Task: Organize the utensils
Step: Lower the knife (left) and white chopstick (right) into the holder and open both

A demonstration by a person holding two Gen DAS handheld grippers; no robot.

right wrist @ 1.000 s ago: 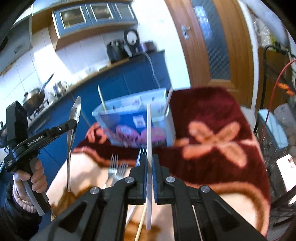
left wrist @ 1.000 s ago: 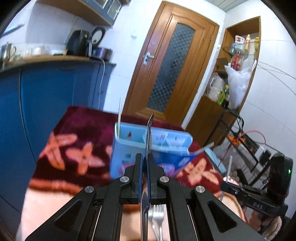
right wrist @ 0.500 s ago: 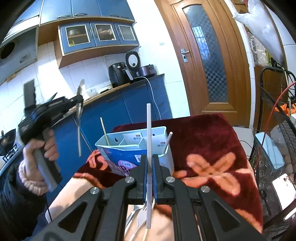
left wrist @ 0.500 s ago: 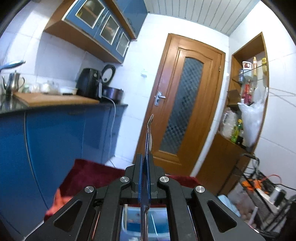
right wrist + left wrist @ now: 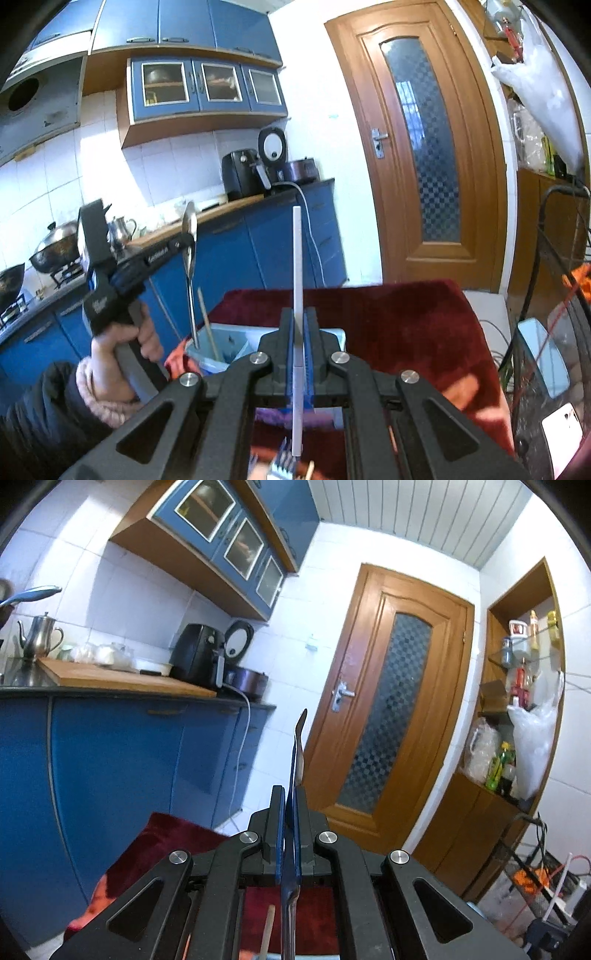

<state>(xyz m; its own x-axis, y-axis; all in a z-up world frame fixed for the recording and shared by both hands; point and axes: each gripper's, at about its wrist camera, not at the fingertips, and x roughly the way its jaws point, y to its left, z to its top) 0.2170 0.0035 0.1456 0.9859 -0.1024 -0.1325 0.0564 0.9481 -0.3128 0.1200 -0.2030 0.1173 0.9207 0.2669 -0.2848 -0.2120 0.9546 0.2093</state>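
Above organizer box (image 5: 221, 343), left gripper (image 5: 188, 240) level, spoon (image 5: 190, 258) clamped upright.

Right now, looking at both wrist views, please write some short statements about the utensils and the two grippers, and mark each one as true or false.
1. The left gripper holds a metal spoon. True.
2. The spoon's bowl end points down. False: the bowl is up, and the handle tip hangs at the light blue container.
3. The right gripper has shut jaws on a white stick. True.
4. The white stick lies flat on the red cloth. False: it stands upright in the jaws.
5. A wooden stick stands in the container. True.
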